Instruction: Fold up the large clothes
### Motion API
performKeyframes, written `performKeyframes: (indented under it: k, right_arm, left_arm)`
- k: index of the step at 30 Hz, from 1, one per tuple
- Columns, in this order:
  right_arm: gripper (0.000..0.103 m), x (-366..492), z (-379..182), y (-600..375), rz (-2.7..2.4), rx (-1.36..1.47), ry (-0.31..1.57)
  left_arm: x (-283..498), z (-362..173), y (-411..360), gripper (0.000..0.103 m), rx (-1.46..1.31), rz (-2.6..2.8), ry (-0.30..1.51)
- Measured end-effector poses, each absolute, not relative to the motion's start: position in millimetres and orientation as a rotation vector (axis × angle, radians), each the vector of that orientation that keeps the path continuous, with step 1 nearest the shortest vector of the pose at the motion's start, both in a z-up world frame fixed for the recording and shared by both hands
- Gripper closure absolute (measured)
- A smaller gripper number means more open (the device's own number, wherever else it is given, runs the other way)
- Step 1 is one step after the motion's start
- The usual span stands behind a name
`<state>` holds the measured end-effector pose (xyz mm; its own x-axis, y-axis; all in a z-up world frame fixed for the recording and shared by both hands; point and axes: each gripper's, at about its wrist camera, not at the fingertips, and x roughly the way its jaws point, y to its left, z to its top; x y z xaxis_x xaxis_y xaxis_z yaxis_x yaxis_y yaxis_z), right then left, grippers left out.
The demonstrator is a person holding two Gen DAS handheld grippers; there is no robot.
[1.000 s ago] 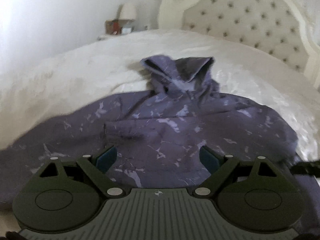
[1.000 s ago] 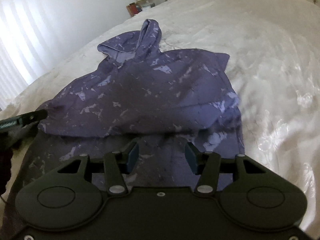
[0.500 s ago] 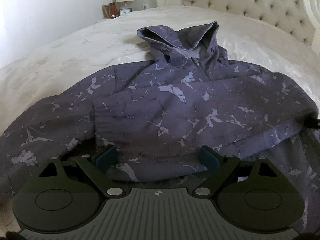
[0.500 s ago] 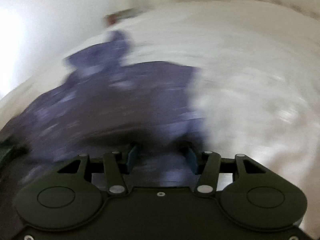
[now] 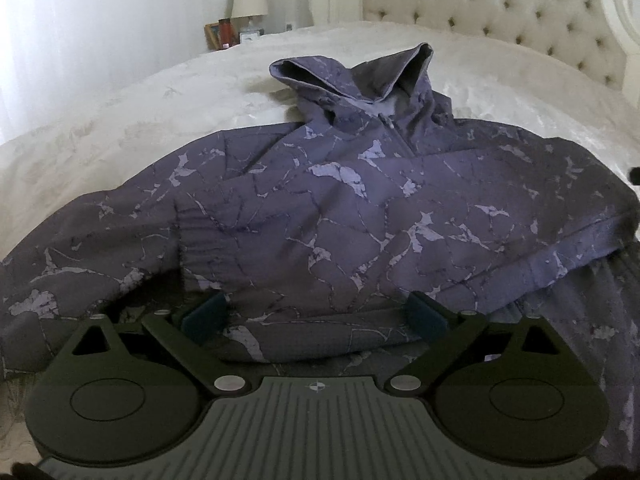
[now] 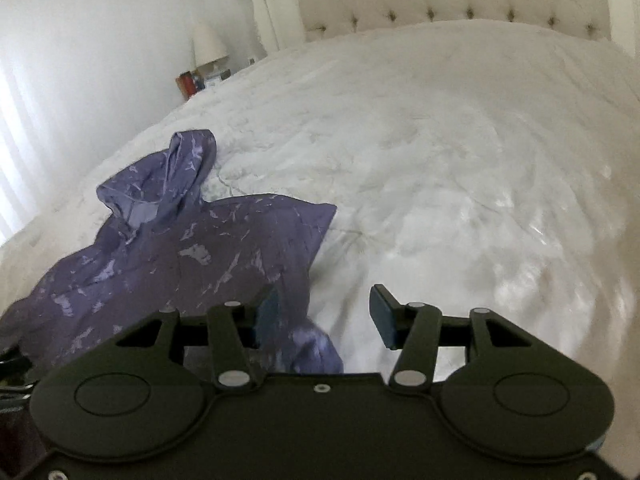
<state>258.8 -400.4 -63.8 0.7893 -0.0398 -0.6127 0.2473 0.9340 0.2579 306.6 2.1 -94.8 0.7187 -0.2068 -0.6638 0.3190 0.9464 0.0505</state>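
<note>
A purple marbled hoodie [image 5: 340, 208] lies on the white bed [image 5: 120, 128], hood toward the headboard, with both sleeves folded across its front. My left gripper [image 5: 316, 316] is open and empty, low over the hoodie's lower front. In the right wrist view the hoodie [image 6: 180, 256] lies at the left. My right gripper [image 6: 324, 314] is open and empty at the hoodie's right edge, its left finger over the fabric and its right finger over bare bedding.
A tufted cream headboard [image 5: 500, 20] stands at the far end of the bed. A nightstand with a lamp [image 5: 249, 0] and small items sits at the back left. White bedding [image 6: 460, 180] spreads to the right of the hoodie.
My right gripper has swung right, from over the hoodie's middle to its right edge, and its jaws have opened wider. My left gripper has moved closer to the hoodie, still open.
</note>
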Motion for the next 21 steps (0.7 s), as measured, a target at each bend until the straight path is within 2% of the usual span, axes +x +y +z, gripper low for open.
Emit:
performKeyframes:
  k: [6,10,16,21]
  right_arm:
    - [0.045,269,-107,-394,-0.159,0.252,0.788]
    - [0.045,262,-97,-395,-0.131,0.239,0.801]
    - [0.044,283,-73,-399,-0.130,0.234,0.703]
    - [0.044,324,-90,-405,-0.187,0.243,0.762]
  left_arm:
    - [306,-97,1,0.005,0.165,-0.296,0.715]
    - [307,-97,2,0.005,0.164,-0.297,0.715]
    - [306,-98,2,0.004,0.164,-0.295,0.709]
    - [305,-98,2,0.004,0.162,-0.296,0.704]
